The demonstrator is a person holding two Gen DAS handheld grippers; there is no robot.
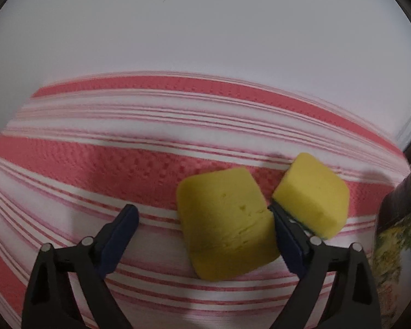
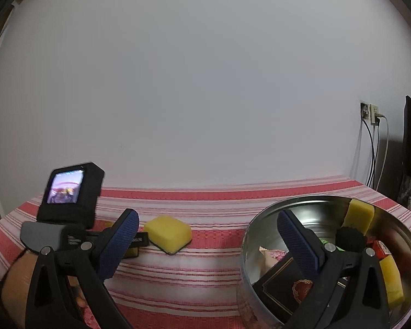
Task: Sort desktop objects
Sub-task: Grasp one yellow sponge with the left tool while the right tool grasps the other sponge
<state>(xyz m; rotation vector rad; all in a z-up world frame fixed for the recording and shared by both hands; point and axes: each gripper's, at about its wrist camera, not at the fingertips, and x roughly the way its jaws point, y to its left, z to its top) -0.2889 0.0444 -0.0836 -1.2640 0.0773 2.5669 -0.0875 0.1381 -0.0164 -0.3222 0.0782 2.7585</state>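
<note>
yellow sponges lie on the red and white striped cloth [image 1: 96, 164] that covers the tabletop. in the left wrist view the near sponge [image 1: 224, 224] sits flat on the cloth between the fingers of the left tool [image 1: 202, 211], closer to the right finger than to the left one; its fingers stand wide apart and grip nothing. the second sponge [image 1: 315, 197] lies tilted just outside the right finger [image 1: 287, 235], with its dark scouring side against that finger's outer face. the two sponges are just beside each other, corners nearly touching.

in the right wrist view the right tool [image 2: 208, 219] is also spread wide with nothing between its fingers. its right finger reaches over the rim of a round metal tin [image 2: 249, 235] that stands on the cloth. inside the tin are a sponge leaning against the far wall [image 2: 359, 213], another sponge at the near right [image 2: 391, 282], a dark box with a gold border [image 2: 285, 288], a pale wrapped sweet [image 2: 271, 255], a black round thing [image 2: 350, 238] and a red packet, partly hidden. left of the tin, well apart from it, one sponge [image 2: 168, 233] lies on the cloth, with the left tool's body and small screen [image 2: 65, 186] beside it. a wall socket with cables [image 2: 370, 112] shows on the white wall.
</note>
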